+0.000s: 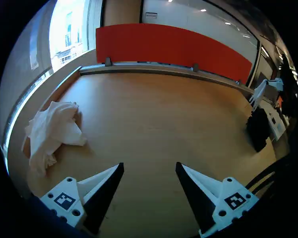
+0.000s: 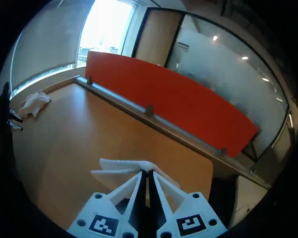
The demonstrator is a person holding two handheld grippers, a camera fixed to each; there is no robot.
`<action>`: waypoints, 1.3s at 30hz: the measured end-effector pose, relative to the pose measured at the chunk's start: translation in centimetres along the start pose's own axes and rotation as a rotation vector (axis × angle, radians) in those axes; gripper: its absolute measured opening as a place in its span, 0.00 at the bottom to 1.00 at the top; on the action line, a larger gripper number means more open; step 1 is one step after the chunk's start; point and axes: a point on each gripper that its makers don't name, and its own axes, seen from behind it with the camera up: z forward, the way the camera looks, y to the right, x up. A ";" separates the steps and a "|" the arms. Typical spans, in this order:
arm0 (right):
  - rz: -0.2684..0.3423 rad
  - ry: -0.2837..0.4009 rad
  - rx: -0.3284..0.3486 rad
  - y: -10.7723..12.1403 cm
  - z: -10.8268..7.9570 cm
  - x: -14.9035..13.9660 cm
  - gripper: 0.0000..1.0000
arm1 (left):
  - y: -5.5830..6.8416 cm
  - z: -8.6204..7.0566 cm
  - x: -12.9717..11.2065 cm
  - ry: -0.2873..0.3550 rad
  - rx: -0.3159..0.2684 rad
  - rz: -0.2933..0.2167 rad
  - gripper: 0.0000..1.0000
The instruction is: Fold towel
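In the right gripper view my right gripper (image 2: 148, 173) is shut on a folded white towel (image 2: 119, 169), held low over the wooden table (image 2: 77, 135) near its right end. A crumpled white towel (image 2: 33, 104) lies far off at the left end. In the left gripper view my left gripper (image 1: 149, 164) stands open above bare table (image 1: 157, 115), nothing between its fingers. The crumpled white towel (image 1: 53, 129) lies to its left. At the far right, the other gripper (image 1: 262, 92) shows white above a dark gloved hand (image 1: 258, 129).
A red divider panel (image 1: 169, 45) on a metal rail (image 1: 149, 68) runs along the table's far edge. A bright window (image 2: 105, 27) lies beyond the left end. The table's right end (image 2: 206, 166) drops off close to the folded towel.
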 end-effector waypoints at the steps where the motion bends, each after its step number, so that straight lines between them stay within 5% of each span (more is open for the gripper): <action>1: 0.001 -0.002 -0.001 0.0 -0.1 -0.2 0.04 | 0.1 0.0 0.0 0.000 -0.001 0.001 0.97; 15: 0.040 -0.040 -0.036 0.6 -3.2 -3.9 0.04 | 1.1 0.1 0.2 0.000 -0.022 0.021 0.97; 27: 0.115 -0.132 -0.083 0.6 -6.9 -11.3 0.04 | 1.7 0.1 -0.3 -0.010 -0.041 0.038 0.97; 39: 0.187 -0.212 -0.115 -0.1 -8.6 -17.1 0.04 | 1.7 -0.1 -0.5 -0.013 -0.045 0.049 0.97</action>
